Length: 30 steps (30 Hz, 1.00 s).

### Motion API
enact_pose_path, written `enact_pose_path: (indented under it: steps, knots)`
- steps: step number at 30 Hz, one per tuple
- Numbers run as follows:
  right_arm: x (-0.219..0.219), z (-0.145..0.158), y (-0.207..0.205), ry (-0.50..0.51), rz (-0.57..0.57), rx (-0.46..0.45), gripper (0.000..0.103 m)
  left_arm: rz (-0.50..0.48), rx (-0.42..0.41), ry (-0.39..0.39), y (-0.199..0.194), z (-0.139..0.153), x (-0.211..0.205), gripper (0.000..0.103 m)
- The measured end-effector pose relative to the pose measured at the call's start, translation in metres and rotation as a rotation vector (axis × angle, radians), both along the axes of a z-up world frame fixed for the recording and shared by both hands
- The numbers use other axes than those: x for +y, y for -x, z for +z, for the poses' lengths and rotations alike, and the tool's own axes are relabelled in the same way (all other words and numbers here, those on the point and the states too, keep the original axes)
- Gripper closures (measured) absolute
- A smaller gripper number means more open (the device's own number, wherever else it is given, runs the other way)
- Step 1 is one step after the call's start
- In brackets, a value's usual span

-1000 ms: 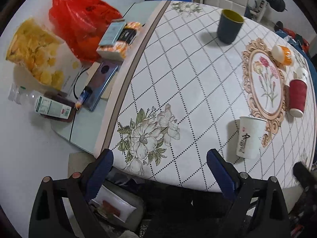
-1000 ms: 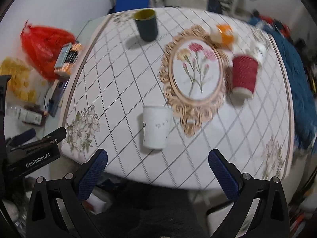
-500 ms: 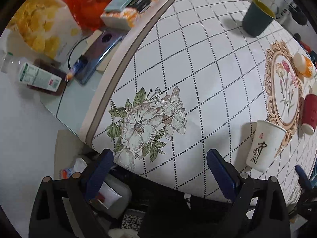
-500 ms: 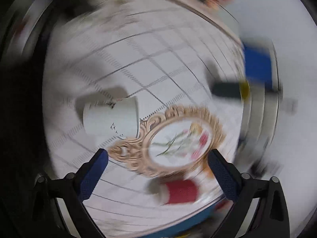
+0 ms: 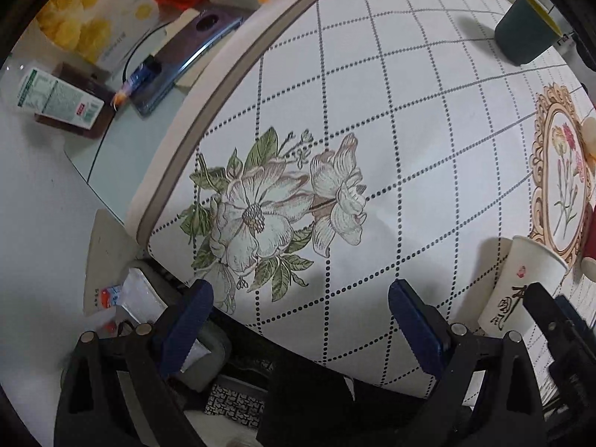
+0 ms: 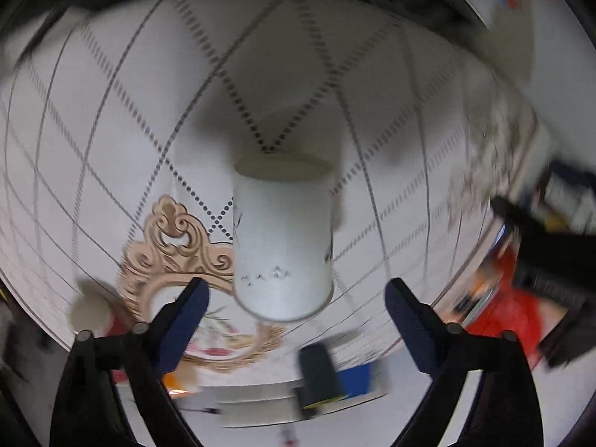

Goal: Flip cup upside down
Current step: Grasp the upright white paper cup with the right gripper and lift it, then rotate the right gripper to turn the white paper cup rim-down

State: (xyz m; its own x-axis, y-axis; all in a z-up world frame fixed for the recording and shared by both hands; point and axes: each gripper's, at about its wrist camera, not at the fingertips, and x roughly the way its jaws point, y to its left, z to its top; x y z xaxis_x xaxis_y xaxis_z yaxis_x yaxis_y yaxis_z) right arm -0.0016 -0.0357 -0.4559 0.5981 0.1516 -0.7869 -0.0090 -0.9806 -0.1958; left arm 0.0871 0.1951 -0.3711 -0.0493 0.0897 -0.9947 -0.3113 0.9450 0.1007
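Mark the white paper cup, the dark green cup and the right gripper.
white paper cup [image 6: 281,238]: right wrist view, middle of side wall.
dark green cup [image 5: 523,31]: left wrist view, outer wall.
right gripper [image 6: 296,307]: right wrist view, midway between its open fingertips.

A white paper cup [image 5: 521,283] carries black brush lettering and a small red stamp. The tablecloth [image 5: 372,111] is white with a dotted grey diamond grid, a pale green-leaved flower print and a gold oval frame around pink blooms. A dark teal cup [image 5: 523,33] shows a yellow inside.
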Motion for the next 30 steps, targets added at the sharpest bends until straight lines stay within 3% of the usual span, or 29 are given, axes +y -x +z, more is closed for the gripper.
enact_pose_path:
  steps: [5, 10, 15, 21, 30]
  knots:
    - [-0.002, -0.013, -0.002, 0.037, 0.148, 0.004, 0.012, 0.004, 0.023, 0.001, 0.005, -0.013, 0.003, 0.006]
    - [0.000, -0.022, -0.006, 0.081, 0.190, 0.018, 0.014, 0.007, 0.034, 0.000, 0.007, -0.017, 0.006, 0.006]
    - [-0.013, -0.028, -0.003, 0.102, 0.223, 0.002, 0.023, 0.004, 0.032, -0.002, 0.005, -0.018, 0.012, 0.006]
    - [-0.007, -0.035, 0.003, 0.072, 0.189, 0.006, 0.034, -0.008, 0.033, -0.004, 0.000, -0.015, 0.008, 0.006]
    - [0.011, -0.037, 0.008, 0.014, 0.062, 0.019, 0.036, -0.048, 0.039, -0.014, -0.005, -0.009, -0.002, 0.006]
